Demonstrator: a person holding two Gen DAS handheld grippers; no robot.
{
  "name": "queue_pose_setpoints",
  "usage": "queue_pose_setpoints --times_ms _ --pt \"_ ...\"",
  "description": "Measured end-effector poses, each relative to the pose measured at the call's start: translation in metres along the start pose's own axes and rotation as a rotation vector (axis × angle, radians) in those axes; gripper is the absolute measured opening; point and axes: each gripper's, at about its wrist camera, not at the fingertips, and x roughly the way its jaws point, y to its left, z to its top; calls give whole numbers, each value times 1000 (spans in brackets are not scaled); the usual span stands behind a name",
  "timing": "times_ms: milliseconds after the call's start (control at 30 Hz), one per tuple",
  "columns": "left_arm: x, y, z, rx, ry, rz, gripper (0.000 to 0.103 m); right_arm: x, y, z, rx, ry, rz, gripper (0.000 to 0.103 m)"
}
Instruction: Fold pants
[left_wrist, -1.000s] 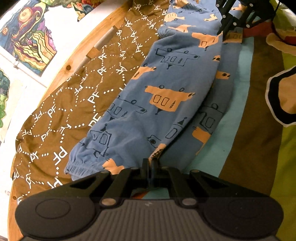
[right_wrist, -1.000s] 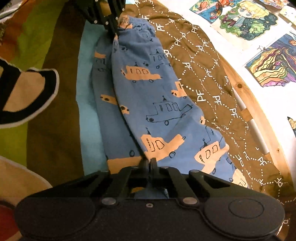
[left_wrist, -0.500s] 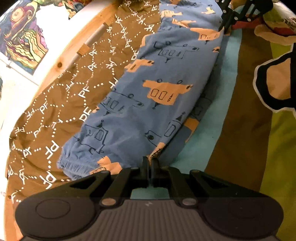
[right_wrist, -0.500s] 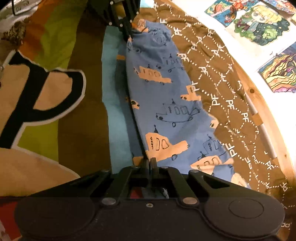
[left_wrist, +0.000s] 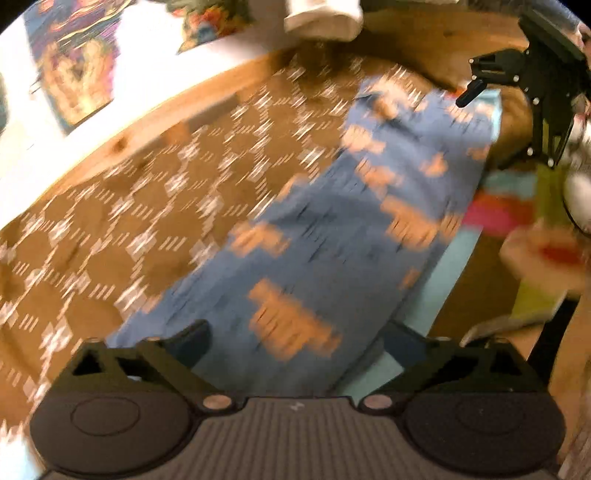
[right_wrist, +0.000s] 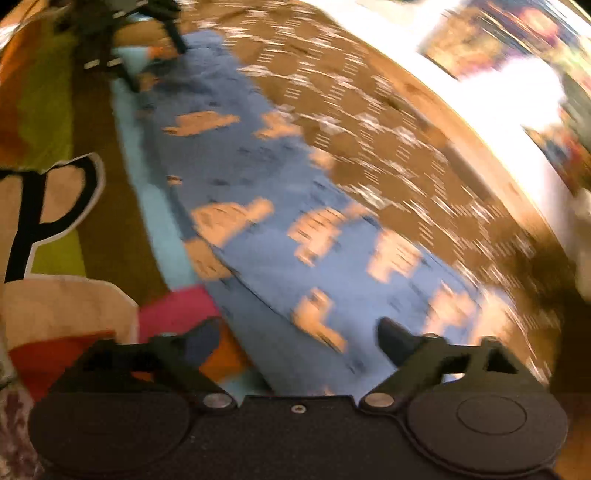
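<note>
The blue pants (left_wrist: 332, 236) with orange vehicle prints lie flat, folded lengthwise, across the brown patterned blanket and the light blue strip. Both views are motion-blurred. My left gripper (left_wrist: 299, 339) is open, its fingers spread over one end of the pants. My right gripper (right_wrist: 299, 336) is open over the other end of the pants (right_wrist: 280, 206). The right gripper also shows in the left wrist view (left_wrist: 480, 88), open, at the far end. The left gripper shows in the right wrist view (right_wrist: 155, 62) at the far end.
A brown blanket with white dotted print (left_wrist: 129, 206) lies beside the pants. A multicoloured bedspread (right_wrist: 55, 206) with a light blue strip (right_wrist: 147, 192) lies on the other side. A wooden bed rail (left_wrist: 122, 144) and wall pictures (left_wrist: 77, 70) border the blanket.
Both grippers were shut on the pants' edge and have opened, letting the pants go. Both have swung quickly; the pants now lie flat, folded leg over leg.
</note>
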Motion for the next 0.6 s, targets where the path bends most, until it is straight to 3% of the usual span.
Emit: queue_pose_setpoints --times_ms 100,200,300,400,500,600 --pt "25 -26 39 72 24 -106 103 -18 -24 -14 169 42 -41 102" --pt "50 -60 70 176 37 -140 103 -25 -40 -37 340 35 -93 102" --pt "71 -88 89 231 13 -111 103 -14 -59 -56 498 35 -95 102" --pt "83 -114 92 281 -28 -79 98 -11 -74 -69 614 -35 -95 102" --pt "85 -136 83 366 -76 -35 91 -9 -93 -70 678 -89 -58 100" --pt "90 -143 80 365 -60 -15 77 -1 -111 -64 685 -104 -61 95"
